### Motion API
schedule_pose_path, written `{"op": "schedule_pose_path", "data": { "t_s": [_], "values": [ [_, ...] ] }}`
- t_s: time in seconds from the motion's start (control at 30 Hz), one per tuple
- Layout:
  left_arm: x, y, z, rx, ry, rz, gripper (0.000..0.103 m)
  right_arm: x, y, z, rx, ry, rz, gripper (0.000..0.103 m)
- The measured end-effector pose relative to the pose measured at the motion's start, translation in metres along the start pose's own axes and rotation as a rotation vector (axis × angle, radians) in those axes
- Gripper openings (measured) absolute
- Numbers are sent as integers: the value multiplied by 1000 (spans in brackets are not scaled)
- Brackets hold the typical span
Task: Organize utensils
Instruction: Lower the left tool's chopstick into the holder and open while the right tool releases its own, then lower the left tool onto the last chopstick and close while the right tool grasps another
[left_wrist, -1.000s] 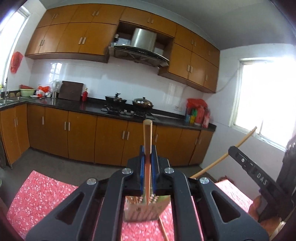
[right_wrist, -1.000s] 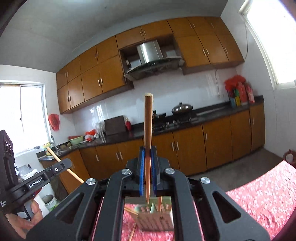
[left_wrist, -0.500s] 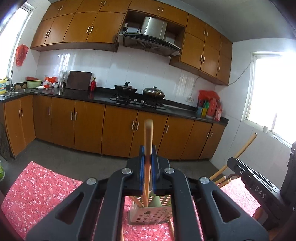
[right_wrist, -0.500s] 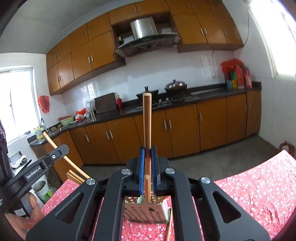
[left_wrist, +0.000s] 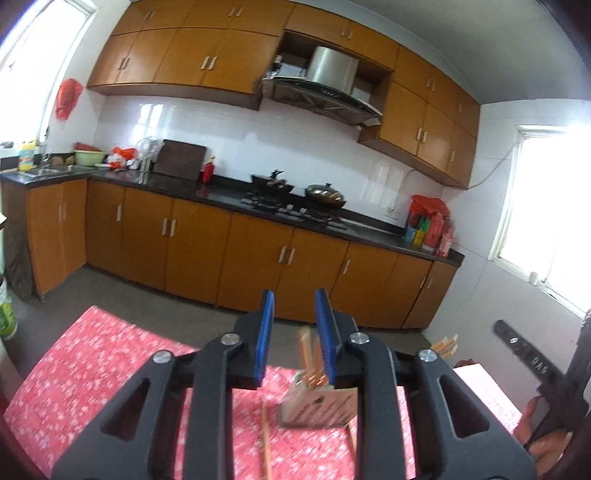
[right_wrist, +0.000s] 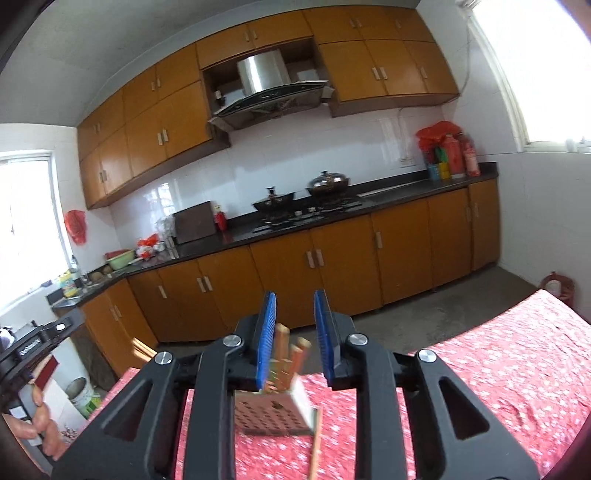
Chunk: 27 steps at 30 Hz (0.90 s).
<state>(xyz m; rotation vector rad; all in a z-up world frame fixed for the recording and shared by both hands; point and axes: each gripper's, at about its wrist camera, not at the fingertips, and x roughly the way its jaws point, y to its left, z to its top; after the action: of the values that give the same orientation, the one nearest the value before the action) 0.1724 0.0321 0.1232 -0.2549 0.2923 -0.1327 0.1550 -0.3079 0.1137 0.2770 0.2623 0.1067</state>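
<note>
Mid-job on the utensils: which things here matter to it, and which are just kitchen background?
Job:
holder with chopsticks standing in it
loose chopstick on the red cloth
left gripper and right gripper, jaws opening, nothing between the pads

Background:
pots
bottles
green bowl

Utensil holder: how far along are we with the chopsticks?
Done: several chopsticks stand in the perforated holder. In hand: nothing; the left gripper and right gripper are opening, their pads clear of the sticks. Left: loose chopsticks lying on the red tablecloth beside the holder.
</note>
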Motion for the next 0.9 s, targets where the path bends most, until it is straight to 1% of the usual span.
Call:
{"op": "schedule_pose_path", "data": {
  "t_s": [0.1,0.17,0.23,0.3,0.37,0.47,0.57,0.73,0.83,0.87,0.9],
  "values": [
    [-6,22,-25,8,49,53,29,-4,-18,-20,0,46,-66,26],
    [-1,36,-50,33,106,97,30,3,-32,-44,13,114,-101,26],
    [10,51,-77,62,177,147,30,13,-43,-69,22,191,-137,26],
    [22,62,-108,90,254,176,30,27,-53,-101,36,295,-158,26],
    [30,67,-130,101,312,186,30,38,-56,-131,43,387,-160,26],
    [42,72,-162,97,404,177,30,54,-50,-166,54,511,-109,26],
    [48,70,-178,81,457,147,30,63,-34,-186,38,582,-57,26],
    [48,59,-191,91,485,101,30,74,-11,-203,-13,635,-17,26],
    [52,48,-191,95,501,82,30,82,-1,-212,-53,664,-25,25],
    [53,47,-193,93,506,76,30,82,-3,-216,-66,669,-33,24],
    [56,44,-192,88,512,70,30,82,-3,-218,-80,670,-42,18]
  ]
}}
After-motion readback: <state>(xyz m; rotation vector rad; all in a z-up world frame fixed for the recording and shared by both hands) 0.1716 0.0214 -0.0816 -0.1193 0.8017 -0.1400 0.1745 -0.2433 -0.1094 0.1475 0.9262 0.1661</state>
